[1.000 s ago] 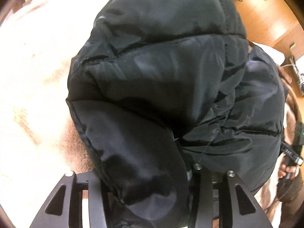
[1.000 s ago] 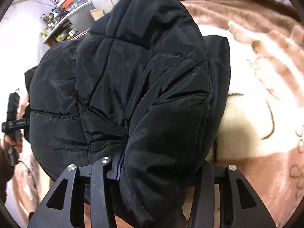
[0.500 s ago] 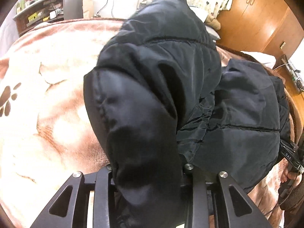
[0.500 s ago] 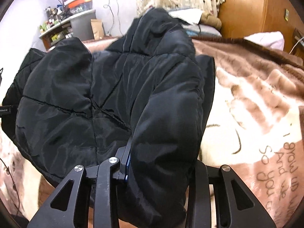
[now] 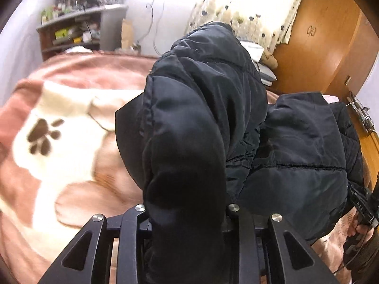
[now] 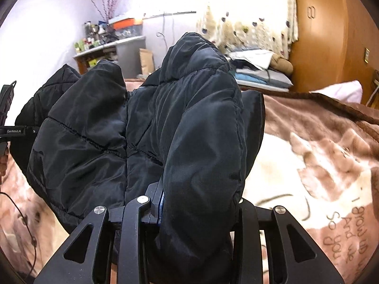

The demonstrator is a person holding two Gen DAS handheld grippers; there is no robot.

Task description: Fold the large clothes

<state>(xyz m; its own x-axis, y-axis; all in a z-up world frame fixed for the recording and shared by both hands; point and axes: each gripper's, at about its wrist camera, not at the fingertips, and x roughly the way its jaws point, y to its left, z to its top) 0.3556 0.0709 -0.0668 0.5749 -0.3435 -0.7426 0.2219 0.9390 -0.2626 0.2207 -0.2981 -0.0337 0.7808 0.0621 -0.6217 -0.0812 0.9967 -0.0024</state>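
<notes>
Your left gripper (image 5: 187, 215) and right gripper (image 6: 194, 203) each pinch a puffy fold of the black quilted jacket (image 6: 99, 142) — glossy, stitched in panels — lifted above the plush brown-and-cream blanket (image 5: 66, 142); the fingertips seem buried in fabric.

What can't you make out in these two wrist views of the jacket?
- Left gripper fingertips: left wrist view, buried in the jacket.
- Right gripper fingertips: right wrist view, covered by jacket folds.
- Jacket front, zipper: hidden by bunching.
- Blanket lettering: cut off at the edge.
- Shelf items: too small.
</notes>
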